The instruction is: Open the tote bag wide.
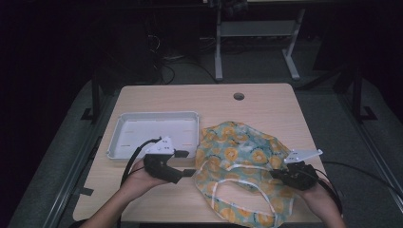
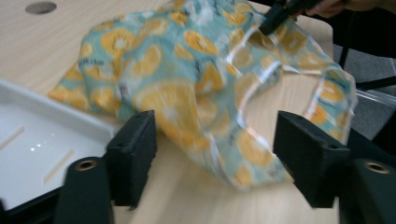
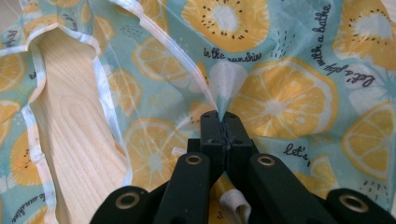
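Where pinched, cloth [image 3: 280, 93] between right hand-held gripper [image 3: 225, 122]

Printed in black script on the teal, orange-slice patterned cloth [image 3: 299, 70]: "in the sunshine", "let's play with a bathe" upside down near the right edge, and a cut-off "let's" lower down. Same script, partly readable as "sunshine", along the lower left hem.

Dim high view with dark surroundings, left gripper view motion-blurred, right gripper view bright, sharp
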A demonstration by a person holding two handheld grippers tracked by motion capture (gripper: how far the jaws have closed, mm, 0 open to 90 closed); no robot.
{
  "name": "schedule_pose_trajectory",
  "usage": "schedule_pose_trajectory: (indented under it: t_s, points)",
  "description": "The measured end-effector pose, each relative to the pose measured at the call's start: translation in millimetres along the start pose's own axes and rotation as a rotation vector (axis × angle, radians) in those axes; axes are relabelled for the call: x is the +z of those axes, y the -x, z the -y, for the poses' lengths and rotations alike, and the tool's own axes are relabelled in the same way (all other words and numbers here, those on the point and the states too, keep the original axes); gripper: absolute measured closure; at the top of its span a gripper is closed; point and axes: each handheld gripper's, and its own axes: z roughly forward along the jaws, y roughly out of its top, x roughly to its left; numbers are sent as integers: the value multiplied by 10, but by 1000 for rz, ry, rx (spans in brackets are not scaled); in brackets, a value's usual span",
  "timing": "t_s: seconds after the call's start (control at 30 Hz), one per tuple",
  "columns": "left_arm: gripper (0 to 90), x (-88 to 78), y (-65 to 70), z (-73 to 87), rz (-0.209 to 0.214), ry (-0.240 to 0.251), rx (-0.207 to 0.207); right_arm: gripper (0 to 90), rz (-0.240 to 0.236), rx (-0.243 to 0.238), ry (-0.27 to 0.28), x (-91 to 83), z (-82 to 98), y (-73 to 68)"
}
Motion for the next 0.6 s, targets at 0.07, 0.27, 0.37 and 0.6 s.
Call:
schedule_pose_trajectory:
  t_s: [0.07,0.27,0.37,0.6]
  points:
    - [277,100,-31,-87,10,-17,14,884,-3,-3,-2,9,1,4]
    - [279,426,-108,-245,-13,-64,51,885,-5,1,2,-15,13,17]
    - [300,521,-131,-241,-34,-97,65,885,-3,-2,11,-29,23,31]
    - [469,604,-157,-167,-73,-143,63,885,-5,8,8,-34,34,39]
